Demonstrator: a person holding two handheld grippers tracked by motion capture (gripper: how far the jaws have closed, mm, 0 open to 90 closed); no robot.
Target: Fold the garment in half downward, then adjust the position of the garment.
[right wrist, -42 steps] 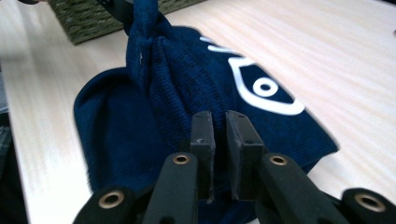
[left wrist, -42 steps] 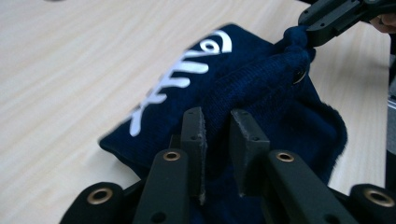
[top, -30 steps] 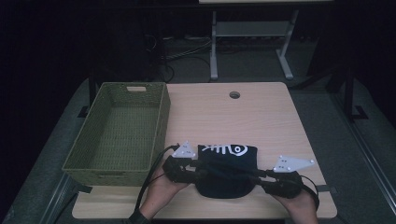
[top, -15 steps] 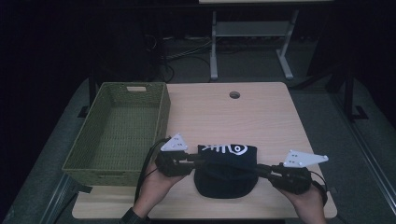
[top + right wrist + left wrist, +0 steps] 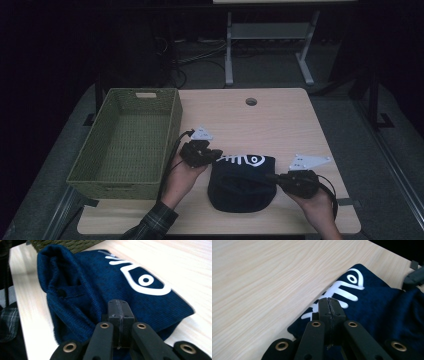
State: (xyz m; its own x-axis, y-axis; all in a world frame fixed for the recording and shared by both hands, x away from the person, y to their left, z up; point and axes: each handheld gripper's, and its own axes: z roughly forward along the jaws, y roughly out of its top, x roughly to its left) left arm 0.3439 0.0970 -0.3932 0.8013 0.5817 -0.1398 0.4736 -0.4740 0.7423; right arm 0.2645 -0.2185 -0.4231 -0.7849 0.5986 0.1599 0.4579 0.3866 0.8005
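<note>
A navy knit hat [image 5: 242, 192] with a white fish-skeleton print lies flat near the table's front edge. My left gripper [image 5: 217, 153] is at its far left corner. In the left gripper view its jaws [image 5: 329, 300] stand pressed together over the white print on the hat [image 5: 387, 315]. They have just been closing, and I see no cloth between them. My right gripper [image 5: 272, 177] is at the hat's right edge. Its jaws [image 5: 118, 302] have also just closed, above the hat's [image 5: 100, 285] folded rim, with nothing visible in the seam.
A green woven basket [image 5: 176, 120] with nothing in it stands on the table's left part, close to my left hand. Bare wood [image 5: 260, 125] with a round cable hole [image 5: 251, 101] stretches beyond the hat. A metal desk frame [image 5: 270, 35] stands on the floor behind.
My left gripper has moved away from the person to the hat's far left corner. The right gripper shifted slightly inward. The hat has stayed in place.
</note>
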